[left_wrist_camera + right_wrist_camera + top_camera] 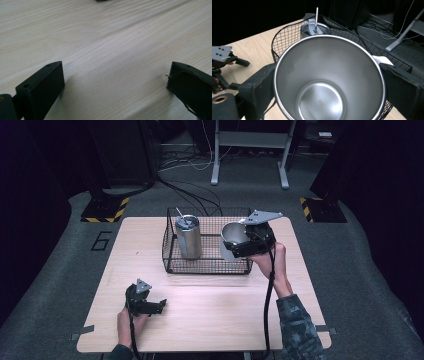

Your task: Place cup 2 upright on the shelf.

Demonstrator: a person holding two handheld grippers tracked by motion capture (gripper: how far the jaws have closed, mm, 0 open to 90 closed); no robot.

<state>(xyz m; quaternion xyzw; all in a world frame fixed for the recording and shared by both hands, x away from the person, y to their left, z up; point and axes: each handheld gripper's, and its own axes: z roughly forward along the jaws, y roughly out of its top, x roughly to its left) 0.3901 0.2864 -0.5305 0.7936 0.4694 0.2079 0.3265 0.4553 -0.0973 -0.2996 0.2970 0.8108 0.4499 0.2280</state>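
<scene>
Two steel cups matter here: the right gripper (329,82) clamps the open, smooth-walled cup (233,238), tilted over the wire basket's (207,268) right end, probably to set it beside the lidded cup (188,237) with its straw. The left gripper (161,305) rests on the pale wooden table (215,315), jaws apart.

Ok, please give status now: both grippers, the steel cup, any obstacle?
Right gripper shut on open steel cup, over wire basket. Left gripper open, empty, on table. Lidded tumbler stands in basket, apart.
</scene>
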